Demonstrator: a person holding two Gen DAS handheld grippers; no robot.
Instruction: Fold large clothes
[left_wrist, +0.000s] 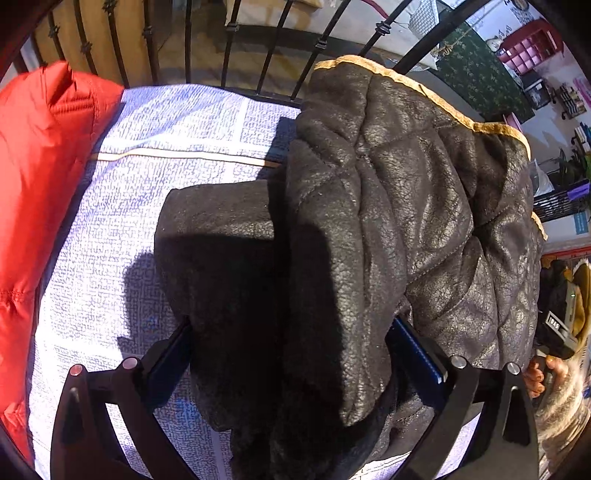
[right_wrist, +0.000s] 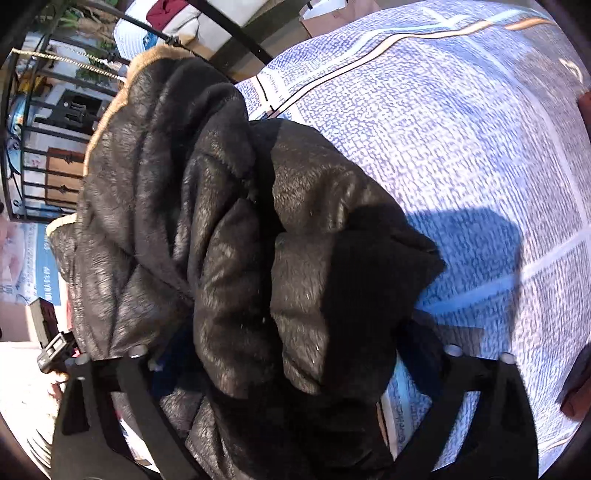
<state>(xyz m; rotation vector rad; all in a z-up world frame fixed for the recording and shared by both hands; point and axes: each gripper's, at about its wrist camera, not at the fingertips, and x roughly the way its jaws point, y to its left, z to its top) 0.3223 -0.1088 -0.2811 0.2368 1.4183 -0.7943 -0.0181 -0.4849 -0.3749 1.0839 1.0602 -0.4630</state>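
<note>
A big dark brown fleece-lined coat (left_wrist: 388, 206) with a tan trimmed edge is bunched up above a blue-and-white patterned bedspread (left_wrist: 155, 155). My left gripper (left_wrist: 291, 354) is shut on a thick fold of the coat, which hides the fingertips. In the right wrist view the same coat (right_wrist: 221, 221) fills the centre, and my right gripper (right_wrist: 280, 373) is shut on another bunch of it over the bedspread (right_wrist: 461, 147). The other gripper shows at the right edge of the left wrist view (left_wrist: 557, 332) and at the left edge of the right wrist view (right_wrist: 55, 350).
A red padded jacket (left_wrist: 40, 177) lies on the bedspread at the left. A black metal bed rail (left_wrist: 229, 48) with upright bars runs along the far side. Shelves and household clutter (left_wrist: 535, 62) stand beyond it at the right.
</note>
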